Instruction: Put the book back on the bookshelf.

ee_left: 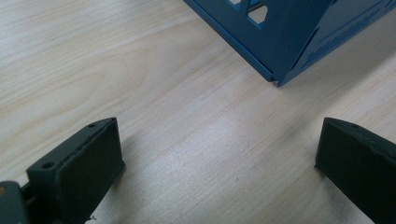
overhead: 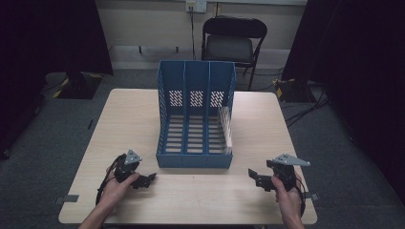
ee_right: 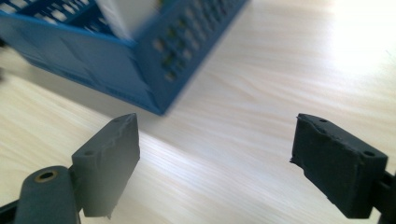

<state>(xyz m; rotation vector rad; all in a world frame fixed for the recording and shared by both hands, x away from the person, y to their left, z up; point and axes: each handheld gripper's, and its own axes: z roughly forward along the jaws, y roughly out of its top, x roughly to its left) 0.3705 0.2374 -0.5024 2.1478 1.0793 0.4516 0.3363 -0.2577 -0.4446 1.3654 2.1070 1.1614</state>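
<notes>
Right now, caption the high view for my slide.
Both open tongs, left and right, rest before a blue file rack on the table.

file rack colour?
Blue, with slotted floor and perforated back; the file rack shows best in the high view.

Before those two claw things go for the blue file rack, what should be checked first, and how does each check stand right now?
1. Left gripper jaws apart: ok.
2. Right gripper jaws apart: ok.
3. Nothing held in either: ok.
4. Blue file rack upright on the table: ok.
5. White sheet in the rack's right compartment, leaning on its side wall: ok.
6. Whether the sheet is loose enough to slip: cannot tell.
</notes>
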